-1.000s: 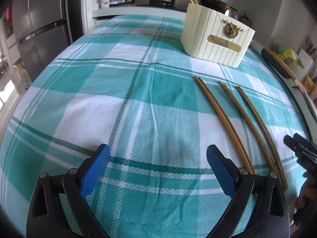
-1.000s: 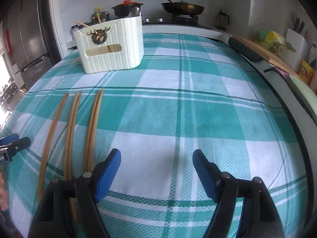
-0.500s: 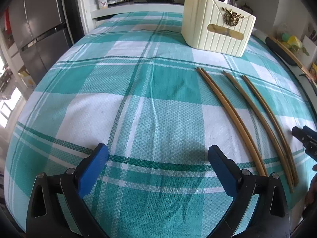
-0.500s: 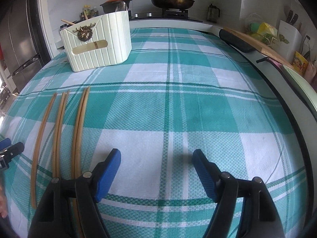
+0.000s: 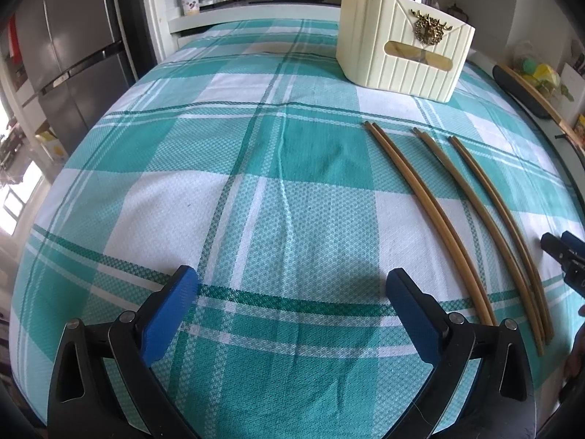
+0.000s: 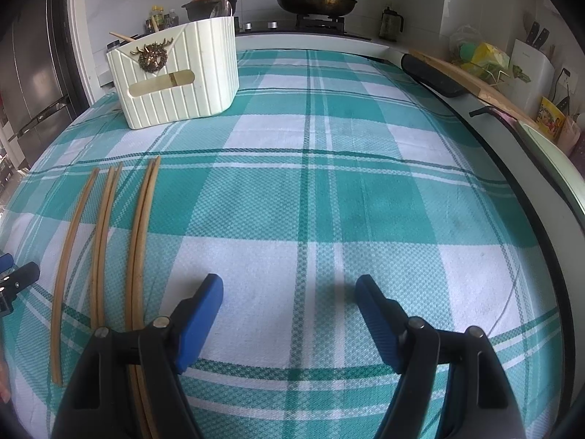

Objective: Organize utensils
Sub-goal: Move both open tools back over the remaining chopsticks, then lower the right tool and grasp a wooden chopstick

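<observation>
Several brown chopsticks [image 5: 433,216] lie side by side on the teal checked tablecloth [image 5: 226,168], running away from me toward a cream ribbed holder [image 5: 402,51] with a gold stag badge. Two more chopsticks stick out of that holder. My left gripper [image 5: 292,285] hangs open over bare cloth, left of the chopsticks. In the right wrist view the chopsticks [image 6: 140,226] lie left of my open right gripper [image 6: 289,287], and its left finger covers the near ends of the closest pair. The holder [image 6: 175,80] stands at the back left. Nothing is between either pair of pads.
Behind the table a stove carries a frying pan [image 6: 316,0] and a lidded pot [image 6: 210,2]. A grey fridge [image 5: 73,47] stands to the left. A cutting board [image 6: 471,80] and a knife block [image 6: 530,73] line the right counter, past the table's right edge [image 6: 541,219].
The left wrist view has tipped slightly, so the holder sits a little higher in the picture. Both grippers stay open in place, and the chopsticks have not moved.
</observation>
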`<state>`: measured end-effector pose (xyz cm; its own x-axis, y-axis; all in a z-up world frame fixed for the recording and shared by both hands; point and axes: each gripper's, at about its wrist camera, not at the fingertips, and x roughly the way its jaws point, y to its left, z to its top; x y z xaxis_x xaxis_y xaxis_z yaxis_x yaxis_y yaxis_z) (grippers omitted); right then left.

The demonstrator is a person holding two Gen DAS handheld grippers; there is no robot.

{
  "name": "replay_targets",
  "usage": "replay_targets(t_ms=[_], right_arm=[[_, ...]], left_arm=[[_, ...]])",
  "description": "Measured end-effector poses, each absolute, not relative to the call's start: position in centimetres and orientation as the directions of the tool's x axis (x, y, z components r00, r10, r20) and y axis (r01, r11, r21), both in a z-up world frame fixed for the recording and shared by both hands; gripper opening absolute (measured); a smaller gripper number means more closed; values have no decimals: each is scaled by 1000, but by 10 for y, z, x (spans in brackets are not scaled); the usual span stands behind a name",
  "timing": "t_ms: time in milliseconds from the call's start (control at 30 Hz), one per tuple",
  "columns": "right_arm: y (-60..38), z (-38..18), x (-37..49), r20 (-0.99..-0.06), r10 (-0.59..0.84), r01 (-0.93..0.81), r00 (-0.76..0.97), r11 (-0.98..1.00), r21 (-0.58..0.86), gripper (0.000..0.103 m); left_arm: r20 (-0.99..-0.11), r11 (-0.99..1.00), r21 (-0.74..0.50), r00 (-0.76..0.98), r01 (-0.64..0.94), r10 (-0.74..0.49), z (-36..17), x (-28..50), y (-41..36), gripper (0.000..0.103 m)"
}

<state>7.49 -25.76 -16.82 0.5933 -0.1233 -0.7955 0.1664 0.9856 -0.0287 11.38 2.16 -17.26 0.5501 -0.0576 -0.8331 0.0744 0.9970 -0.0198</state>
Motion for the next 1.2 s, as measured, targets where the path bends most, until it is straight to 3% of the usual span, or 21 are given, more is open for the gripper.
replay_targets(t_ms=[233, 433, 767, 933, 1033, 1100, 1200], right_arm=[[-258, -169, 74, -796, -125, 165, 592, 986, -33, 77], [-257, -169, 74, -796, -125, 165, 592, 986, -32, 77], [-258, -169, 74, -795, -123, 163, 594, 986, -31, 77], [-247, -149, 69, -731, 92, -19, 676, 994, 108, 74], [-233, -142, 86, -751, 170, -94, 638, 985, 143, 65], [-226, -147, 103, -794, 237, -144, 559, 971, 188, 47], [-211, -158, 115, -848, 226, -204, 479, 968, 143, 31]], left_arm=[[-798, 984, -166, 579, 61, -170, -141, 122, 3, 102], [-846, 998, -45, 530, 39, -59, -166, 137, -32, 102], [-849, 999, -7, 528, 36, -25, -173, 129, -24, 102], [-846, 999, -2, 532, 53, -30, -173, 126, -20, 103], [-853, 998, 1, 522, 58, -30, -173, 128, -19, 103], [-856, 997, 3, 515, 71, -34, -173, 128, -18, 103], [-860, 996, 7, 509, 93, -41, -173, 128, -16, 103]])
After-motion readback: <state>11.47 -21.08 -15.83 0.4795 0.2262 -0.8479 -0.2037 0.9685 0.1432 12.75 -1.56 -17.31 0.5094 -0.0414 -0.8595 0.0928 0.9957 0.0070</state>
